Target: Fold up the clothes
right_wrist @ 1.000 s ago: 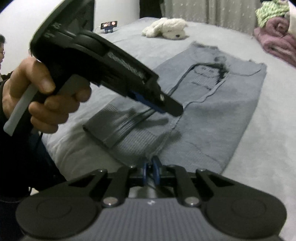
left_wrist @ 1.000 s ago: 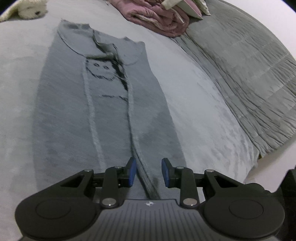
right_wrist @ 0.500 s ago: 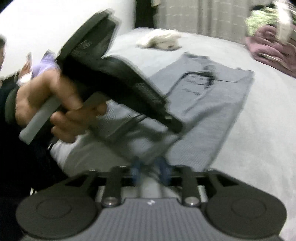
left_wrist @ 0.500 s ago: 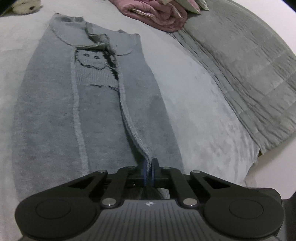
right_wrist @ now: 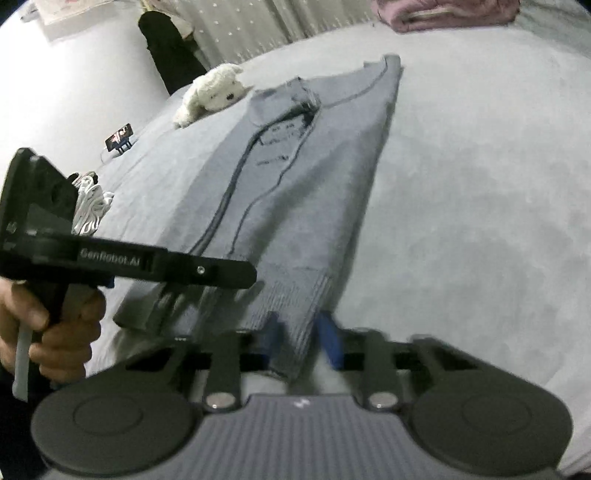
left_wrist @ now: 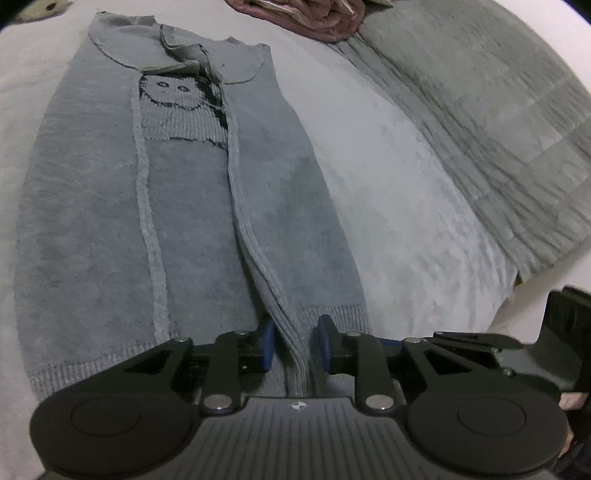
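A grey knitted sweater (left_wrist: pixel 207 229) with a dark face pattern lies flat on the pale bed (left_wrist: pixel 406 203), both sides folded in to the middle. My left gripper (left_wrist: pixel 295 345) is at the ribbed hem. Its jaws are opening, and the inner fold edge runs between the blue pads (left_wrist: pixel 266 345) without being squeezed. In the right wrist view the sweater (right_wrist: pixel 295 192) stretches away, and my right gripper (right_wrist: pixel 301 338) is at the hem's near right corner. Its jaws are closing with the corner between them, and a gap shows at the right pad. A hand (right_wrist: pixel 55 332) holds the left gripper's body (right_wrist: pixel 166 266).
A white plush toy (right_wrist: pixel 214 92) lies beyond the collar. Folded pink clothes (left_wrist: pixel 314 18) and a grey quilt (left_wrist: pixel 498 129) sit at the far right of the bed. White cords (right_wrist: pixel 90 206) and a small gadget (right_wrist: pixel 120 136) lie at the left. The bed's edge (left_wrist: pixel 517 295) is near right.
The left jaws closed on the hem fold, then parted again. The right gripper rolled and slid right along the hem to its corner, and its jaws went from shut to apart.
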